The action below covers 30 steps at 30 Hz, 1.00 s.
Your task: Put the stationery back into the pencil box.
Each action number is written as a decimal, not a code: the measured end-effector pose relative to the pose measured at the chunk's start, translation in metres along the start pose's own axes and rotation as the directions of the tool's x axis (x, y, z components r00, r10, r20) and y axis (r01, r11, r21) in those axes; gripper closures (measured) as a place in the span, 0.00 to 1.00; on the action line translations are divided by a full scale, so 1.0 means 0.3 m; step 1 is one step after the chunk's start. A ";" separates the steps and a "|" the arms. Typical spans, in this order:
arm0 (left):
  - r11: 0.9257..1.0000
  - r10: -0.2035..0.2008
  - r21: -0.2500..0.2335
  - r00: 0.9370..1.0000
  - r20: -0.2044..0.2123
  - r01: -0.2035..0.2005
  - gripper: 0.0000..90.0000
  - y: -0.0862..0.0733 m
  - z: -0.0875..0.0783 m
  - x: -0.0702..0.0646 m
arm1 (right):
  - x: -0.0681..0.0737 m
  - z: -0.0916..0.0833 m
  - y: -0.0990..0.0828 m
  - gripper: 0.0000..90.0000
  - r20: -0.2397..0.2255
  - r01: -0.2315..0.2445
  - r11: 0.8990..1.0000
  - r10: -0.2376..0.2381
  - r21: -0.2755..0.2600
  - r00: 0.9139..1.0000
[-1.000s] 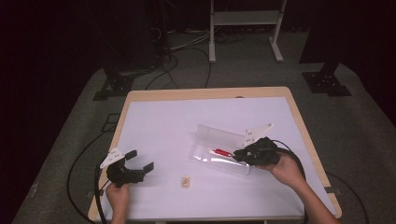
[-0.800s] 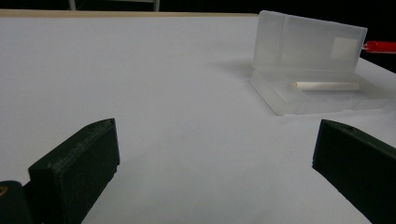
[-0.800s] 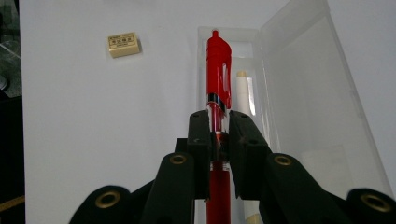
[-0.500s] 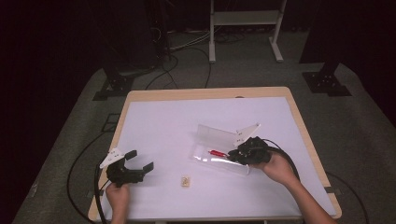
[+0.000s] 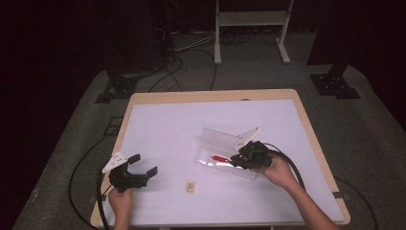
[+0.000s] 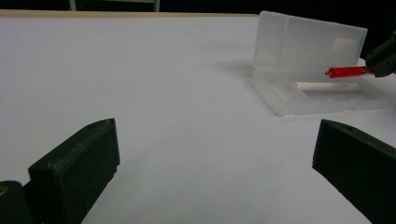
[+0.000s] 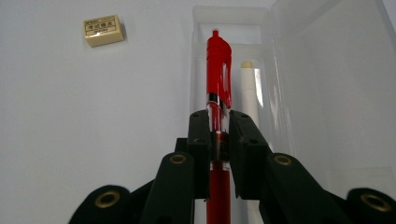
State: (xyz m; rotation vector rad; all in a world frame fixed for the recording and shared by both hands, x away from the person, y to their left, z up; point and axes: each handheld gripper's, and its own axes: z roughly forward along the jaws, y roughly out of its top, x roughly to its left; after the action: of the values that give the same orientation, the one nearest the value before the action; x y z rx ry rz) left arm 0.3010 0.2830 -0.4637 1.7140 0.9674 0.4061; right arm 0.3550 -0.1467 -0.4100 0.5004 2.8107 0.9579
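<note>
A clear plastic pencil case (image 5: 225, 155) lies open right of the table's middle, its lid (image 5: 222, 139) standing up behind it. My right gripper (image 5: 238, 161) is shut on a red pen (image 7: 218, 88) and holds it level just above the case's tray (image 7: 201, 60), clip end forward. A white stick-like pen (image 7: 249, 93) lies inside the tray (image 6: 299, 100) beside it. The red pen (image 6: 345, 72) hovers over the tray in the left gripper view. My left gripper (image 5: 143, 165) rests open at the near left of the table with nothing between its jaws.
A small cream eraser (image 5: 190, 186) lies on the white table cover (image 5: 172, 129) between the two hands, also seen as the eraser (image 7: 103, 30) left of the case. Cables trail from both grippers off the near edge.
My right gripper has moved left and down with the red pen, bringing it over the case's tray. The left gripper has stayed put.
</note>
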 end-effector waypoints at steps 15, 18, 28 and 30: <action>1.000 -0.003 -0.003 1.000 0.002 0.003 0.00 0.000 0.000 -0.001 | -0.018 0.053 -0.005 0.87 -0.015 -0.017 1.000 0.017 0.023 1.000; 1.000 -0.003 -0.004 1.000 0.003 0.003 0.00 0.000 0.000 -0.001 | -0.023 0.059 -0.008 0.87 -0.017 -0.022 0.999 0.023 0.025 1.000; 1.000 -0.003 -0.003 1.000 0.003 0.003 0.00 0.000 0.000 -0.001 | -0.027 0.084 -0.017 0.87 -0.027 -0.026 0.999 0.027 0.037 0.999; 1.000 -0.003 -0.004 1.000 0.002 0.003 0.00 0.000 0.000 0.000 | -0.027 0.089 -0.020 0.87 -0.033 -0.030 0.999 0.031 0.039 0.999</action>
State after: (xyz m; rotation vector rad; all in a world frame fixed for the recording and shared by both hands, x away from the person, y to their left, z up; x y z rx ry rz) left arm 0.3009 0.2830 -0.4637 1.7089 0.9675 0.4037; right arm 0.3670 -0.1388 -0.4346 0.5384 2.8641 0.9280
